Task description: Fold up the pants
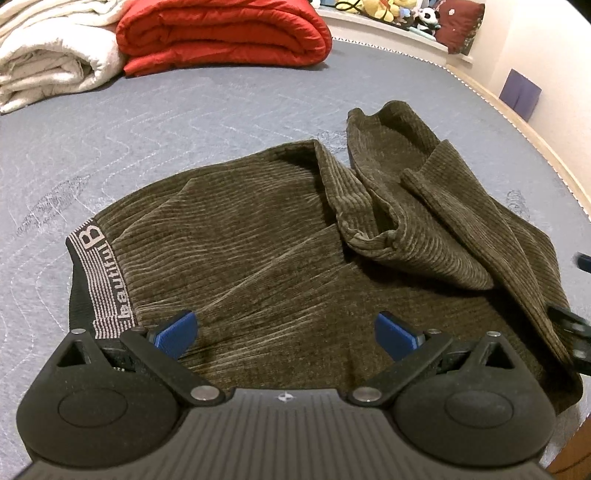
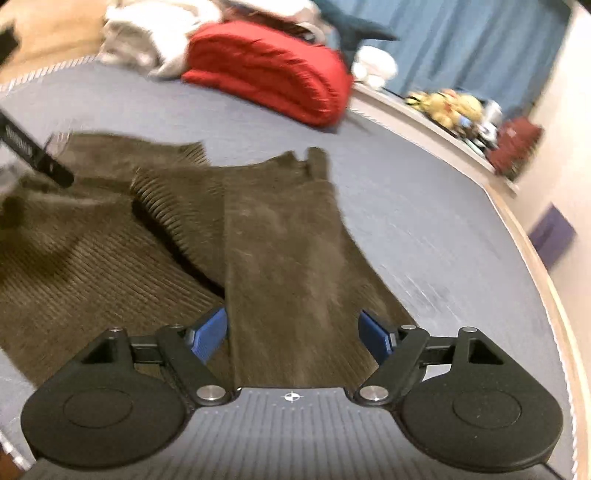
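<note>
My left tool (image 1: 286, 334) hangs over the pants (image 1: 280, 251), its blue fingers (image 1: 177, 334) spread wide with nothing between them, pointing down at the brown corduroy. The pants lie on the grey quilted bed (image 1: 184, 118), toward its near edge and right-hand side; the striped waistband (image 1: 101, 280) with its lettering sits at the left end of the cloth, just beside my left tool's left finger. The legs are bunched and doubled over in loose folds on the right. My right tool (image 2: 293, 338) is open wide too, jaws apart, with one flat trouser leg running between the fingers and away up the bed; the pads don't press on it, though that view is blurred. At the far edge of the bed a folded red blanket (image 1: 221, 33) lies beside a white blanket (image 1: 51, 59), well apart from the pants.
</note>
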A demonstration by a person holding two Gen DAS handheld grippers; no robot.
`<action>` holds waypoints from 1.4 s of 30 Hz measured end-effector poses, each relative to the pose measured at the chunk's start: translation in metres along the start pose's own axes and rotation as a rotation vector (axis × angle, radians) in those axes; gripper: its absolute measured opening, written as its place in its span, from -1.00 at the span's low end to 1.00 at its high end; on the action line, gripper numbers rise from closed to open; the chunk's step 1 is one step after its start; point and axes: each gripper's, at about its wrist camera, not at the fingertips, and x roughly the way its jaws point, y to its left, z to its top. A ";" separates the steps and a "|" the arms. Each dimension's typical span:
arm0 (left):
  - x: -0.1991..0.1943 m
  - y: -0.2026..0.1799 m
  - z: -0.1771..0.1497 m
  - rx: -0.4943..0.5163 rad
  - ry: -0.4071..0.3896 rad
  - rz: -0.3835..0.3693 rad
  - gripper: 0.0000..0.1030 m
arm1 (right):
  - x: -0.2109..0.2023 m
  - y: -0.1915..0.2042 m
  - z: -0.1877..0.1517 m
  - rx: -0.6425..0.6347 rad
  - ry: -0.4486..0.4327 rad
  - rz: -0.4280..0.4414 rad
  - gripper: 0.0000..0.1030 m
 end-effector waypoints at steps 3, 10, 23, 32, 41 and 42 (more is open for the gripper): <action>0.000 0.002 0.001 -0.004 0.000 0.003 0.99 | 0.030 0.016 0.018 -0.008 0.009 0.006 0.55; 0.005 0.008 0.001 -0.010 0.019 0.019 0.99 | 0.073 0.043 0.038 -0.116 0.046 -0.017 0.54; 0.005 0.010 0.002 -0.006 0.019 0.004 0.99 | 0.070 0.009 0.027 -0.057 0.089 0.043 -0.77; -0.001 0.009 -0.001 -0.009 0.013 -0.001 0.99 | 0.013 -0.086 -0.008 0.239 0.024 -0.023 -0.87; -0.001 0.004 0.000 -0.007 0.015 -0.014 0.99 | -0.013 -0.199 -0.146 0.624 0.288 -0.237 -1.00; -0.001 0.001 0.000 -0.004 0.015 -0.018 0.99 | -0.014 -0.206 -0.160 0.660 0.310 -0.258 -1.00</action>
